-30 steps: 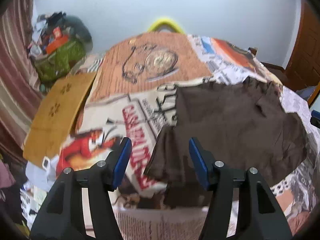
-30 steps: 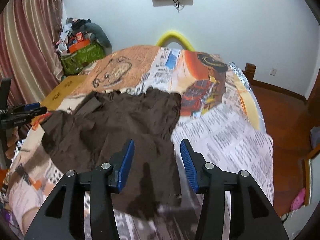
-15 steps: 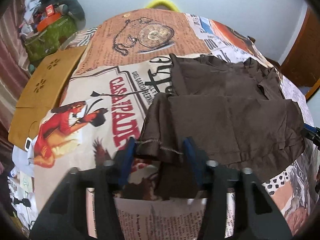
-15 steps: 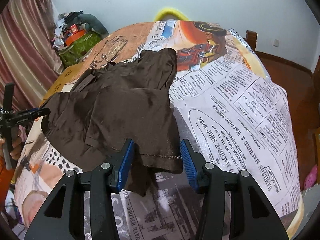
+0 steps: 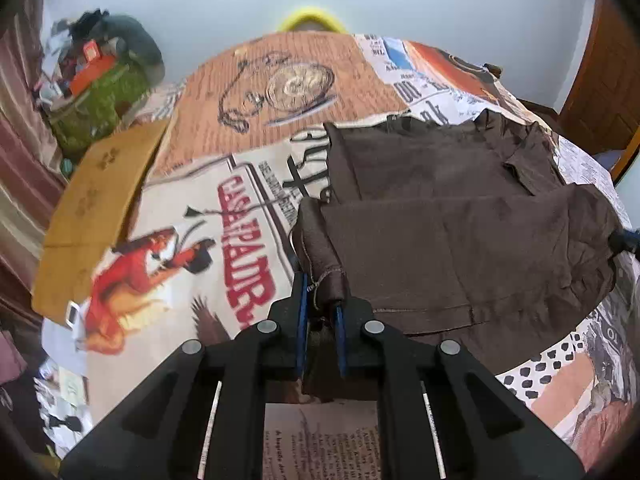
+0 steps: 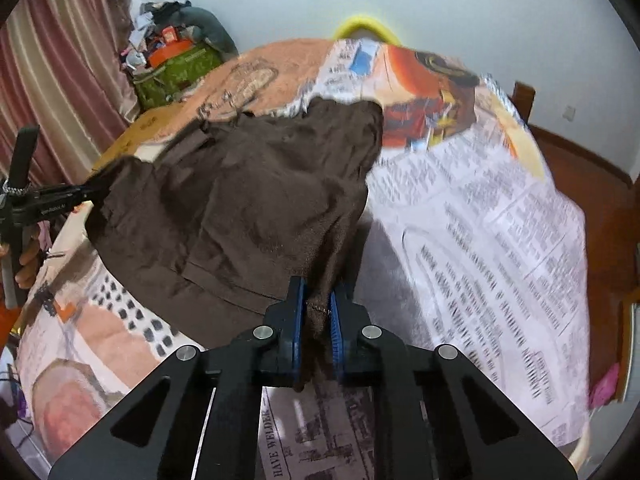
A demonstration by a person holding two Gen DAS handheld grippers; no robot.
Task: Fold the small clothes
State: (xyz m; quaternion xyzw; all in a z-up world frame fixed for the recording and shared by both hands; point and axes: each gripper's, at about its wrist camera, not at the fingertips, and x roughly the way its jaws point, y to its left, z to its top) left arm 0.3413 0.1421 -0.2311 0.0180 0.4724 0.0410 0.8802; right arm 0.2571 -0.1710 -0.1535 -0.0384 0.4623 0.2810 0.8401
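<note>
Bed with newspaper-print cover (image 6: 480, 220): brown garment (image 5: 460, 248) spread mid-bed, toward near edge. Your left gripper (image 5: 320, 312) clamped on near-left hem corner; right gripper (image 6: 318, 312) clamped on near-right corner. Cloth extends away from both jaws; hem runs side to side between them.

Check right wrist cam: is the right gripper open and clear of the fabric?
No, the right gripper is shut on the brown garment.
</note>
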